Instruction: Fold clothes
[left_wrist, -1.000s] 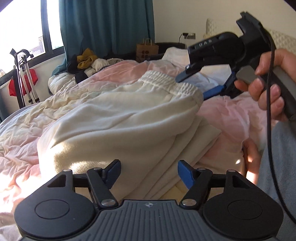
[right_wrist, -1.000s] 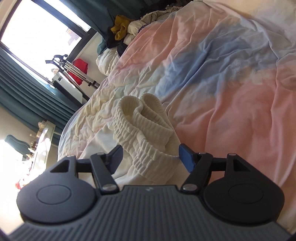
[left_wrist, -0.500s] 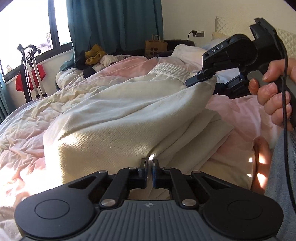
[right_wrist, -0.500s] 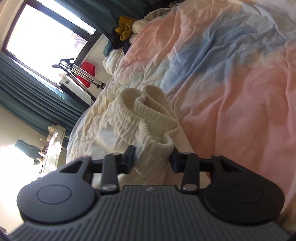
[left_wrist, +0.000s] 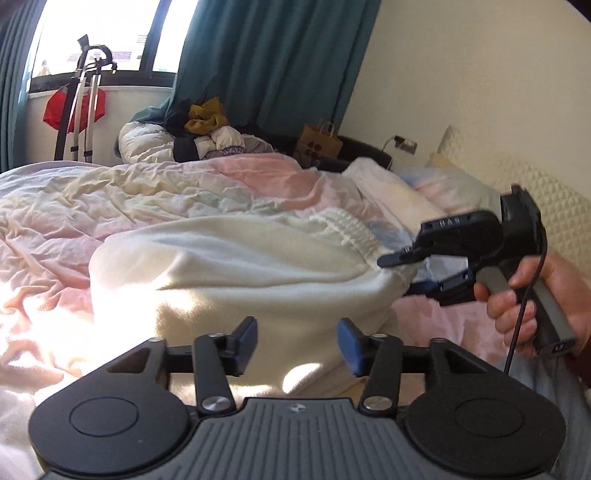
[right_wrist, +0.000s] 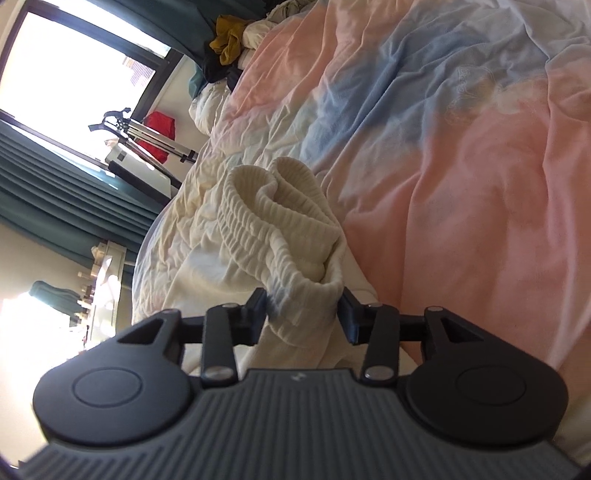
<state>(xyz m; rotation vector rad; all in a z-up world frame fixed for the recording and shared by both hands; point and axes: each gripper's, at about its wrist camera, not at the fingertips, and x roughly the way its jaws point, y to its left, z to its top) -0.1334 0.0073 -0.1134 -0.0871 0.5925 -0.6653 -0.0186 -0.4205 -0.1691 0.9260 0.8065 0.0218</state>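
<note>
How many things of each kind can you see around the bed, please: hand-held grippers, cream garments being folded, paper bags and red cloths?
Hand-held grippers: 2, left hand-held gripper, right hand-held gripper
Cream garments being folded: 1, cream trousers
Paper bags: 1, brown paper bag
Red cloths: 1, red cloth
Total: 5

Left tool (left_wrist: 297, 341) gapes — just opened — before cream sweatpants (left_wrist: 236, 266).

Two tools (left_wrist: 296, 341), one cream garment (left_wrist: 236, 266), one paper bag (left_wrist: 319, 142).
</note>
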